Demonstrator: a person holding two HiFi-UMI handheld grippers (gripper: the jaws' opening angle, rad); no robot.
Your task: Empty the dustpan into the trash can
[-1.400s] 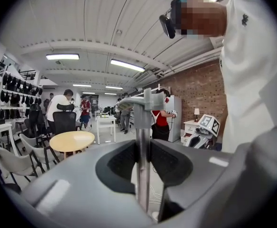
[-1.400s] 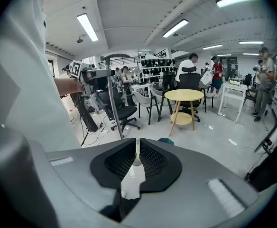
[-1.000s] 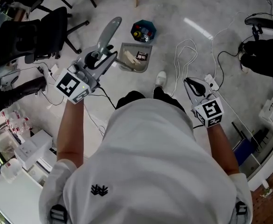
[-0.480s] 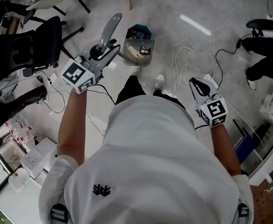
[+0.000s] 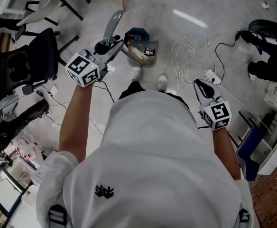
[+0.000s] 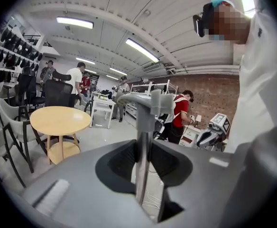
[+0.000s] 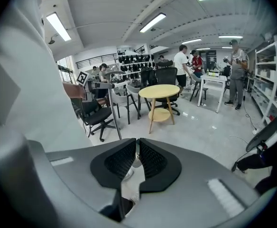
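Far left of the trash can (image 5: 137,33) stands a black office chair (image 5: 22,63), well apart from it. Your left gripper (image 5: 111,49) is raised just left of the trash can, and its own view shows the jaws pinched narrow on the thin metal pole (image 6: 142,146) of the dustpan (image 5: 145,56), with the pole standing upright between the pads. The pole's grey grip (image 5: 112,25) sticks out past the gripper, up and to the left of the trash can. The trash can itself is a small dark blue bin on the grey floor with colourful bits inside it. The dustpan hangs at the lower end of the pole, on the near right side of the trash can. Its far edge overlaps the can's rim in the head view, and you cannot tell whether the two touch. Pale scraps (image 5: 137,55) lie in the pan. Your shoes (image 5: 163,82) are on the floor just on the near side of the trash can. To the right of the trash can a white cable (image 5: 181,56) loops across the floor. Farther right, well apart from the trash can, you hold your right gripper (image 5: 205,87) low beside your body. Its jaws are closed together at the tips with nothing between them. A round wooden table (image 7: 166,91) stands in the room ahead of it.
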